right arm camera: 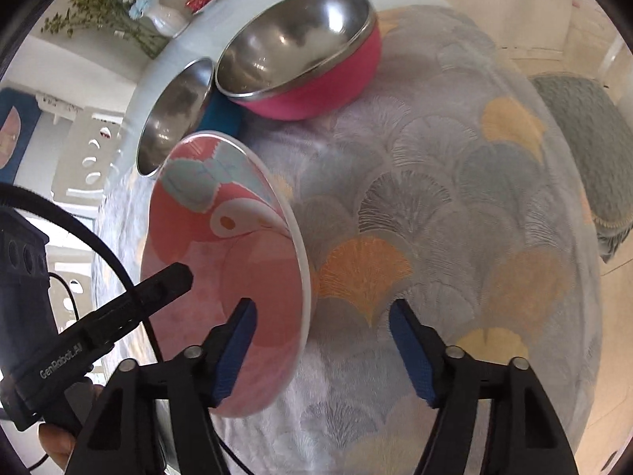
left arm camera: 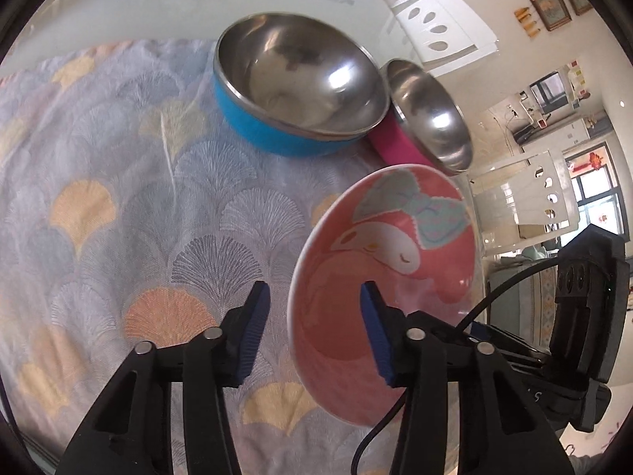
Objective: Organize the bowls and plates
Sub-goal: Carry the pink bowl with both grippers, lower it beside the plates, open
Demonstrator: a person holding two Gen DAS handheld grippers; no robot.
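Observation:
A pink plate with a cartoon figure [left arm camera: 379, 273] [right arm camera: 221, 261] lies on the patterned cloth between my two grippers. My left gripper [left arm camera: 312, 340] is open, its jaws on either side of the plate's left rim. My right gripper [right arm camera: 320, 348] is open, its jaws on either side of the plate's right rim. A blue steel bowl [left arm camera: 292, 83] and a pink steel bowl [left arm camera: 423, 118] [right arm camera: 304, 63] sit side by side behind the plate. The blue bowl [right arm camera: 178, 111] is partly hidden in the right wrist view.
A fan-patterned cloth [left arm camera: 118, 198] [right arm camera: 455, 217] covers the table. White chairs [left arm camera: 443, 23] stand beyond the far edge. A vase of flowers [right arm camera: 158, 16] stands at the back. A grey cushion [right arm camera: 585, 150] lies at the right.

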